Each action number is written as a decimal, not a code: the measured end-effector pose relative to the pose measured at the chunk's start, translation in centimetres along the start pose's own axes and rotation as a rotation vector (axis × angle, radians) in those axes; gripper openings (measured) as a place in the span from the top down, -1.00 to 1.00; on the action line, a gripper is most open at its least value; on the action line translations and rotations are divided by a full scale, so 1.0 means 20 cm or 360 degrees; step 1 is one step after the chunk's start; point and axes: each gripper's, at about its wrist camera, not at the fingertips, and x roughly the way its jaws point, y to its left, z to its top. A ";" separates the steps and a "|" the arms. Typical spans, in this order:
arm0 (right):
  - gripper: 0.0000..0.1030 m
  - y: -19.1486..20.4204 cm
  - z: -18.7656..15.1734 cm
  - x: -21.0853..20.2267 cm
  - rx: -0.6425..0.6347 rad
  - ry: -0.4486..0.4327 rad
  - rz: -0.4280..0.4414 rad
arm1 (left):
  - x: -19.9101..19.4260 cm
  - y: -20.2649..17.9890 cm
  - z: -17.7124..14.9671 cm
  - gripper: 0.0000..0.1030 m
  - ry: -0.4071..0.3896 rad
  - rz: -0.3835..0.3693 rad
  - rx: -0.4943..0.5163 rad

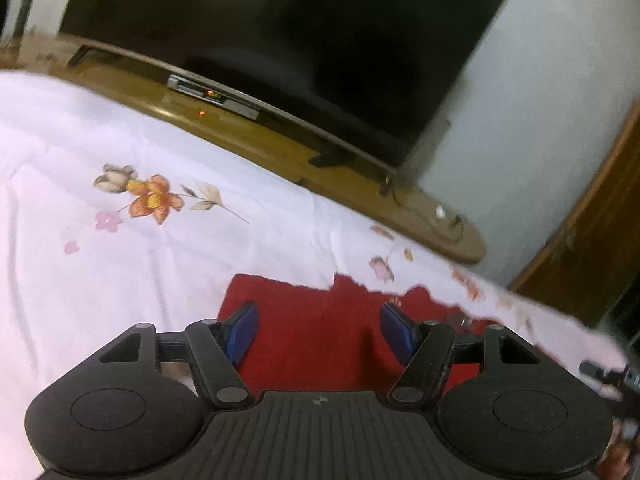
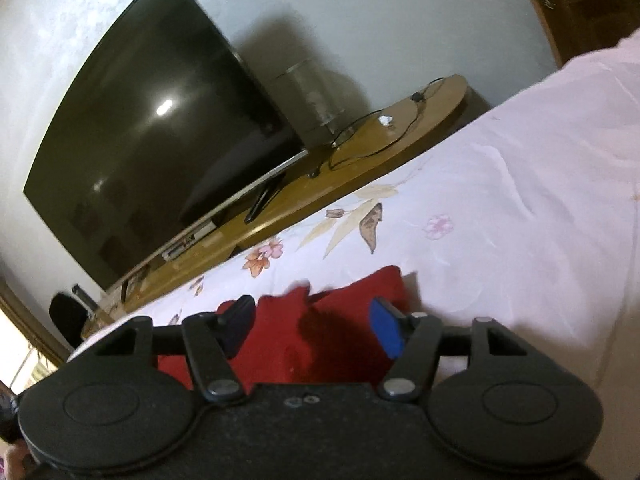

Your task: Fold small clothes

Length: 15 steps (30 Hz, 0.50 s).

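Two grippers stand over a red cloth [image 1: 320,332] with their jaws apart and nothing clamped: the left gripper [image 1: 320,330] and the right gripper [image 2: 310,326], both matte black with blue pads. That soft, slightly rumpled cloth lies flat on a pale pink bedsheet [image 1: 120,272] printed with flowers. Farther off, a glossy wooden cabinet [image 1: 248,140] carries a big dark television [image 1: 280,40] against a white wall [image 1: 540,80].

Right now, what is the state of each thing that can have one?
Left gripper: open, over the cloth.
Right gripper: open, over the cloth.
Red cloth: lying on the bed, not held.
TV: screen dark.
Set-top box: lights on.
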 end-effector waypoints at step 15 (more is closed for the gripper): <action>0.67 0.30 -0.03 0.21 -0.0748 0.0220 -0.0278 | -0.02 -0.16 -0.01 0.89 0.0001 0.0103 0.0343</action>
